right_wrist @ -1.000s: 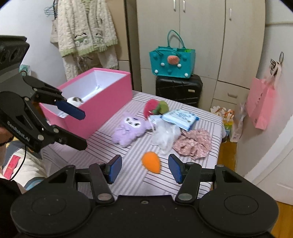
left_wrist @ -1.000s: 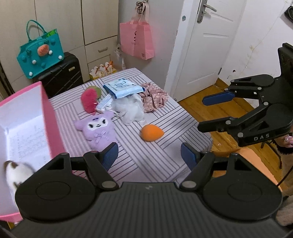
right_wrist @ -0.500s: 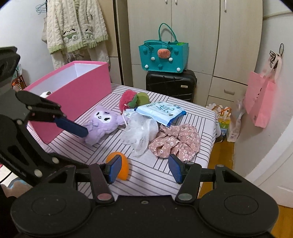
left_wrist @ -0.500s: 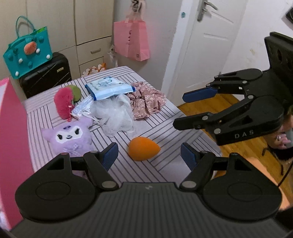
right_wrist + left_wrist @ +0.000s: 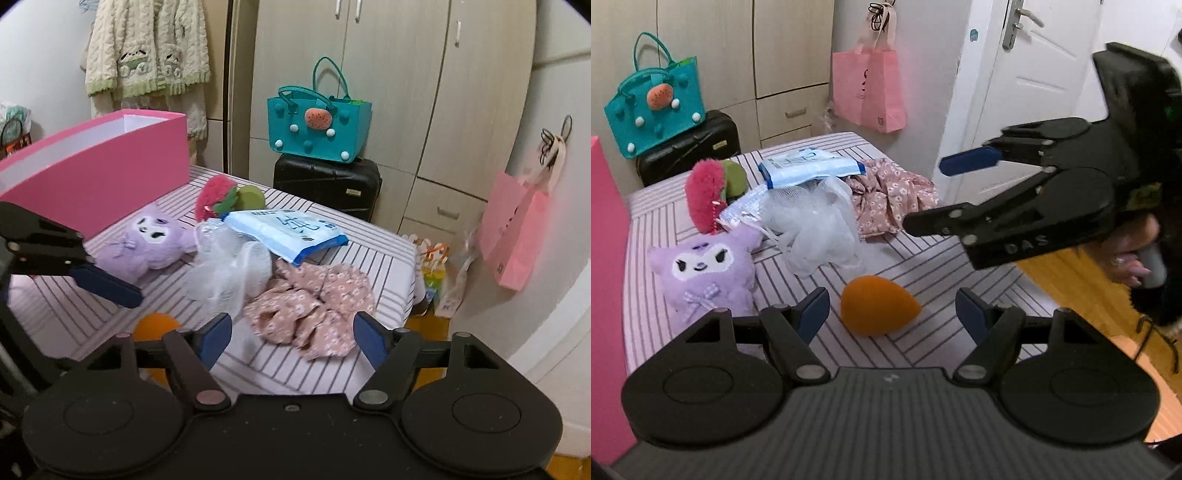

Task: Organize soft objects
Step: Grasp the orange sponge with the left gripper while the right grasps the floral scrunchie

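Soft items lie scattered on the striped tablecloth (image 5: 923,266): orange sponge (image 5: 877,309), purple plush (image 5: 705,275), white mesh pouf (image 5: 816,229), floral scrunchie (image 5: 314,310), blue wipes pack (image 5: 286,230), red-and-green plush (image 5: 709,194). Pink box (image 5: 99,166) stands at the table's left edge, beside the purple plush.

Left gripper (image 5: 892,314): fingers apart, nothing clamped. Orange sponge sits on the cloth in the gap between them, nearer the left pad; contact cannot be told.

Right gripper (image 5: 291,338): jaws opening, fingers wide apart, gripping nothing. Floral scrunchie lies on the cloth just beyond and between the fingertips; pads not pressing on it. A hand (image 5: 1134,254) holds this gripper's handle.
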The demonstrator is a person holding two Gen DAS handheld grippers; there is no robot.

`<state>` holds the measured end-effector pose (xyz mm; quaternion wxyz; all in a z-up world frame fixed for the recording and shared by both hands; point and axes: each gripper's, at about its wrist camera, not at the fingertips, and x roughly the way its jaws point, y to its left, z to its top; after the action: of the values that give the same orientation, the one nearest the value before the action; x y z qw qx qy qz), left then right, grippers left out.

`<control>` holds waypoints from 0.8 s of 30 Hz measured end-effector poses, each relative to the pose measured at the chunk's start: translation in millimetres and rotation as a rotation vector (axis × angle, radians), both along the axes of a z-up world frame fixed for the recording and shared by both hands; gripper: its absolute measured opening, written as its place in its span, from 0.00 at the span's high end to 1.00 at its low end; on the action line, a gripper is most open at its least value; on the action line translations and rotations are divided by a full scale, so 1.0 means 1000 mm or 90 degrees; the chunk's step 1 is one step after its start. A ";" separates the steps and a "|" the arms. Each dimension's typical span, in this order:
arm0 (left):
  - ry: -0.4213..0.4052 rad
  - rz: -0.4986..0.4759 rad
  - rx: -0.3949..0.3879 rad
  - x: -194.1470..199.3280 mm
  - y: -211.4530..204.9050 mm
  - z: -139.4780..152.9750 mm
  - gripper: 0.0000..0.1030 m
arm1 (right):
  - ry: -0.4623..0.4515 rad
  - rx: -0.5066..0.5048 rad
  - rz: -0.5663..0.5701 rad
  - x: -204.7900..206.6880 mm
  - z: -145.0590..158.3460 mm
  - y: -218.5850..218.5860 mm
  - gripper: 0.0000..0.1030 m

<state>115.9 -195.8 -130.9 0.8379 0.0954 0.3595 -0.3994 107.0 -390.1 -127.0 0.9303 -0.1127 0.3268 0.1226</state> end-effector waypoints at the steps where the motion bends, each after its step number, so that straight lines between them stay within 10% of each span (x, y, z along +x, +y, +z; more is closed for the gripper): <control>1: -0.004 -0.006 0.006 0.000 -0.001 -0.002 0.28 | -0.001 -0.005 0.005 0.003 -0.001 0.000 0.23; 24: -0.045 0.016 0.058 0.008 -0.020 -0.027 0.35 | 0.055 0.067 0.066 0.069 -0.045 -0.021 0.07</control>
<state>123.4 -216.3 -158.0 0.8499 0.1434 0.3485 -0.3683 175.6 -410.7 -172.2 0.9122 -0.0752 0.3539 0.1923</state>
